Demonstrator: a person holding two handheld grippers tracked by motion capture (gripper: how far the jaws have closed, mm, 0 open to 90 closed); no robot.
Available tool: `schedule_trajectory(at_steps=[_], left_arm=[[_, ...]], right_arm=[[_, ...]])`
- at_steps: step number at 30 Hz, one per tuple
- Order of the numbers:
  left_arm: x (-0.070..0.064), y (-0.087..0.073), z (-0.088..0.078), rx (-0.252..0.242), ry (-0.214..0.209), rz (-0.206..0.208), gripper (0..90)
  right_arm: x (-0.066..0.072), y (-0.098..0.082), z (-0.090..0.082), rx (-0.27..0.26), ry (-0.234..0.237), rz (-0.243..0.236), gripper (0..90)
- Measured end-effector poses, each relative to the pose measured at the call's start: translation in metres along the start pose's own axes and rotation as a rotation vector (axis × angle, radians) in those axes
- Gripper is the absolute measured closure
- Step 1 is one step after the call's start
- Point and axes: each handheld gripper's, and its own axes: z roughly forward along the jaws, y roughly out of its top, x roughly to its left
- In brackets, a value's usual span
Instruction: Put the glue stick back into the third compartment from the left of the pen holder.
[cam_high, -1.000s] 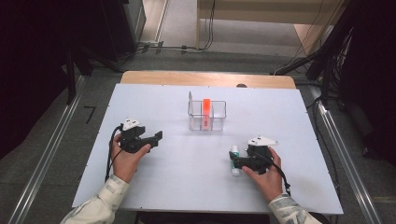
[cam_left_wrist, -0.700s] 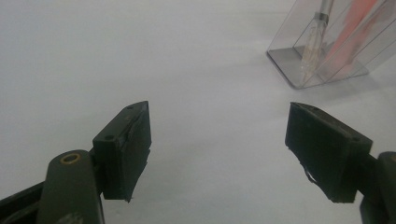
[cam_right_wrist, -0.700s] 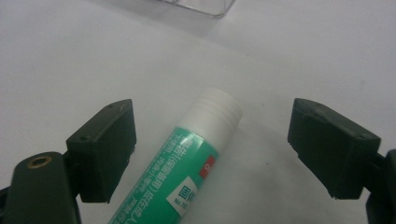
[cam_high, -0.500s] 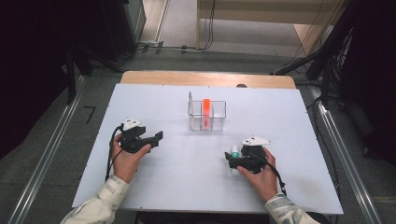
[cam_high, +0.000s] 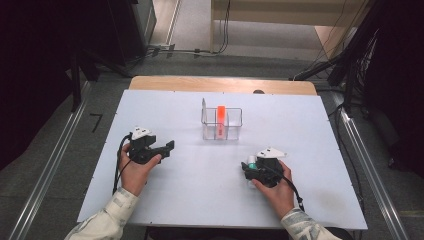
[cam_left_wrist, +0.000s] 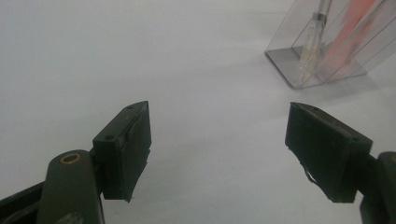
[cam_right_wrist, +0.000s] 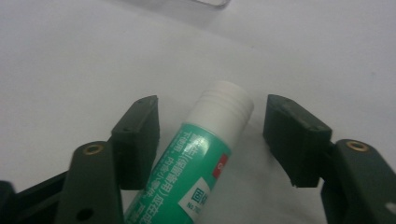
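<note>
The right gripper (cam_right_wrist: 212, 140) has just been closing around a green glue stick (cam_right_wrist: 191, 172) lying on the white table (cam_high: 310, 125), jaws not yet touching it. The left gripper (cam_left_wrist: 217, 154) hangs open, holding nothing.

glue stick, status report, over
Right gripper jaws just closing around glue stick, not yet pinching. Left gripper open, idle. Path to clear organizer unobstructed.

High cam sits above the person's edge, looking forward and down over the whole tabletop (cam_high: 200, 200). Each gripper cam rides low and close, peering out between its own fingers. The left one shares the clear rack (cam_left_wrist: 327, 51) (cam_high: 222, 123) with the high cam, up beyond its right finger.
</note>
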Motion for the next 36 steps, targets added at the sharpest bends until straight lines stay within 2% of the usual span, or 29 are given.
schedule_trajectory(at_steps=[5, 16, 18, 19, 32, 36], left_arm=[[-0.0003, 0.0000, 0.0001, 0.001, -0.002, 0.002, 23.4], [-0.0007, -0.0001, 0.0003, 0.001, -0.005, 0.003, 23.5], [-0.0007, 0.0000, 0.0001, 0.002, -0.006, 0.004, 23.5], [-0.0006, 0.0001, 0.0000, 0.001, -0.007, 0.004, 23.5], [-0.0005, 0.0002, 0.0001, -0.002, -0.009, -0.001, 23.6], [-0.0001, 0.0003, 0.0000, -0.002, -0.010, -0.002, 23.6]], right_arm=[[-0.0022, 0.0005, -0.0017, 0.003, 0.002, 0.028, 46.0], [-0.0051, 0.0019, -0.0027, 0.011, 0.020, 0.037, 53.4], [-0.0047, 0.0014, -0.0035, 0.009, 0.025, 0.028, 62.8], [-0.0043, 0.0012, -0.0030, 0.009, 0.021, 0.013, 62.9], [-0.0068, 0.0044, -0.0032, 0.022, 0.040, -0.015, 63.2], [-0.0035, 0.0058, -0.0039, 0.019, 0.050, -0.029, 63.2]])
